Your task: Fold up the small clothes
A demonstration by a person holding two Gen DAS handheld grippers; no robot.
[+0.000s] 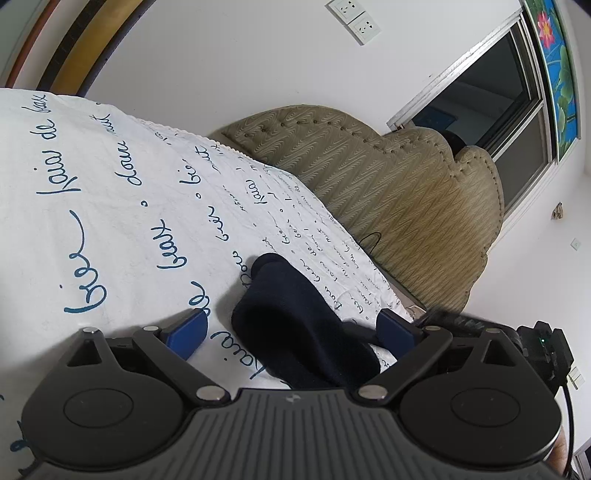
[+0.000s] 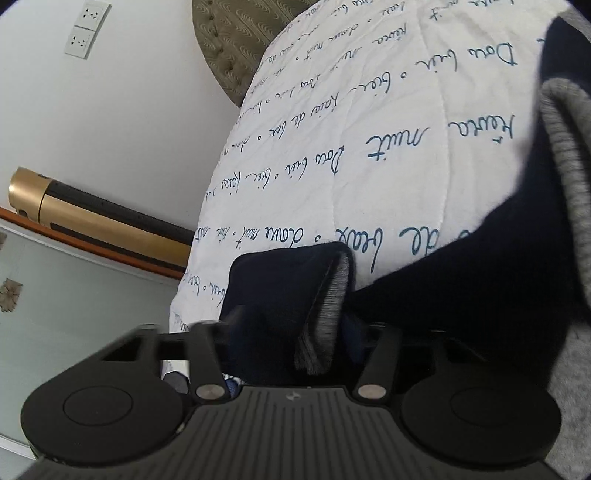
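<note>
A dark navy garment with grey ribbed trim lies on a white bedspread printed with blue script. In the left wrist view my left gripper [image 1: 291,332] is open, its blue fingers [image 1: 186,328] set on either side of a navy fabric fold [image 1: 291,314], not closed on it. In the right wrist view my right gripper [image 2: 295,332] is shut on the navy garment [image 2: 273,302] at a grey-edged fold [image 2: 328,306]; the cloth hides the fingertips. More of the garment [image 2: 535,229] stretches away to the right.
The white bedspread [image 1: 110,206] covers the bed. A tufted tan headboard [image 1: 399,192] stands behind against a white wall with sockets [image 1: 354,18]. A window [image 1: 498,92] is at the right. A gold and black tube [image 2: 92,221] lies beside the bed.
</note>
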